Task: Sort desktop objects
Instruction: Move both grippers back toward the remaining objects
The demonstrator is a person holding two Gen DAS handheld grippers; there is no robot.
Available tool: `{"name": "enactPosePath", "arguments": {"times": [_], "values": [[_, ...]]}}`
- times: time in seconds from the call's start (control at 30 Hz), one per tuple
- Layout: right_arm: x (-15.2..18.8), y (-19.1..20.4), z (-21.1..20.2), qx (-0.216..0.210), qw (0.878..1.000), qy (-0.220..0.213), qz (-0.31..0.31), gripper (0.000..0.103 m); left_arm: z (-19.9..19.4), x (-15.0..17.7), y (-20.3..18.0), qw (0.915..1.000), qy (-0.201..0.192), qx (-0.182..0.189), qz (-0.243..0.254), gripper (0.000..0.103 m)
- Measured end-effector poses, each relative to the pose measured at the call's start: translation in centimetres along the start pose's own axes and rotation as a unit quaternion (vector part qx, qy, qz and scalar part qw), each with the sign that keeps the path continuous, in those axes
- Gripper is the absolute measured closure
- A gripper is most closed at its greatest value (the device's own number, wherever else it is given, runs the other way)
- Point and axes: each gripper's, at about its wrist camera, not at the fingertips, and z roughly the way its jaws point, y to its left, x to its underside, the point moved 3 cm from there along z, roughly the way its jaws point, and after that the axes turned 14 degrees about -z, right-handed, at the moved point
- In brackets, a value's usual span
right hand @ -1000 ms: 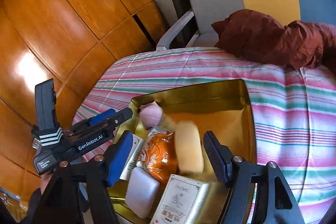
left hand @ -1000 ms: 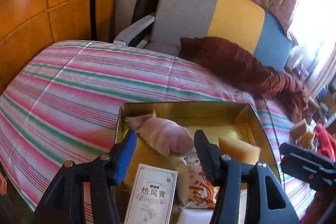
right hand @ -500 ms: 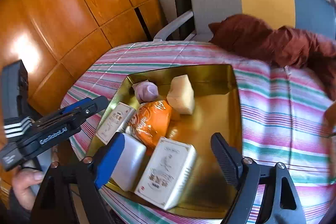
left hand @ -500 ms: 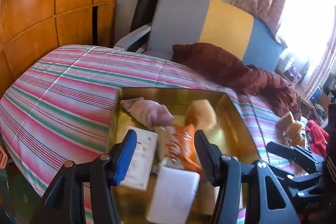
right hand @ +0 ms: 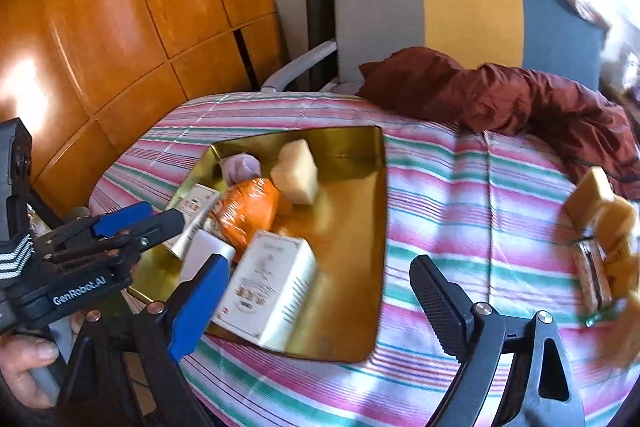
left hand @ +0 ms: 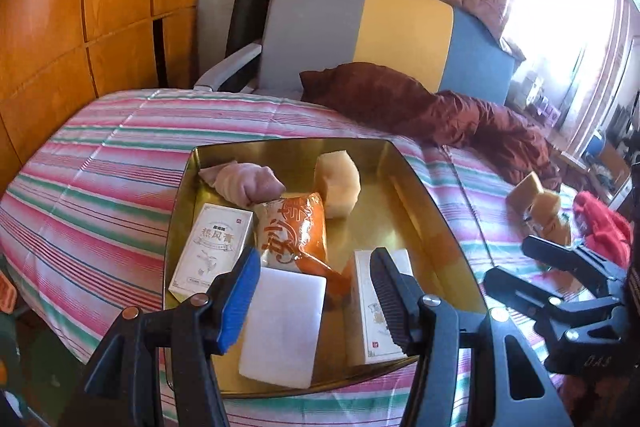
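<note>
**Gold tin on the striped table: contents and surroundings**

Gold tin [left hand: 420, 203]: sits on a table under a pink-and-green striped cloth [left hand: 100, 187], lid off.

Inside the tin, by the left wrist view:
- Pink cloth bundle [left hand: 244, 183] at eleven o'clock, in the far corner.
- Pale yellow sponge [left hand: 336, 187] at one o'clock, just beside the bundle.
- Orange snack bag [left hand: 292, 231] at the centre, touching both.
- White printed box [left hand: 212, 247] at nine o'clock, lying flat.
- Plain white block [left hand: 284, 323] at six o'clock.
- Second white box [left hand: 372, 335] at five o'clock, on its side.

Outside the tin: yellow sponges [right hand: 600, 203] and a small packet at three o'clock on the cloth, blurred.

Left gripper [left hand: 312, 295]: jaws partly spread, pinching nothing, hanging over the tin's near end.

Right gripper [right hand: 312, 307]: jaws opening wide, empty, over the tin's near right corner.

Beyond, at twelve o'clock: a grey, yellow and blue chair [left hand: 360, 31] with a maroon cloth [left hand: 420, 103] spilling onto the table.
</note>
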Motion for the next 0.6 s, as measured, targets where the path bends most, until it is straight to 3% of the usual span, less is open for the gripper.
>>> {"name": "enactPosePath", "arguments": {"times": [0.33,0.6], "values": [[3.2,-3.8,-1.6,0.029,0.999,0.008,0.037,0.011,-0.1,1.1,-1.9,0.9994,0.004,-0.005,0.035,0.045],[5.3,-7.5,-3.1,0.056,0.996,0.011,0.074,0.010,0.5,2.2,-4.0,0.9980,0.022,0.014,0.058,0.045]]}}
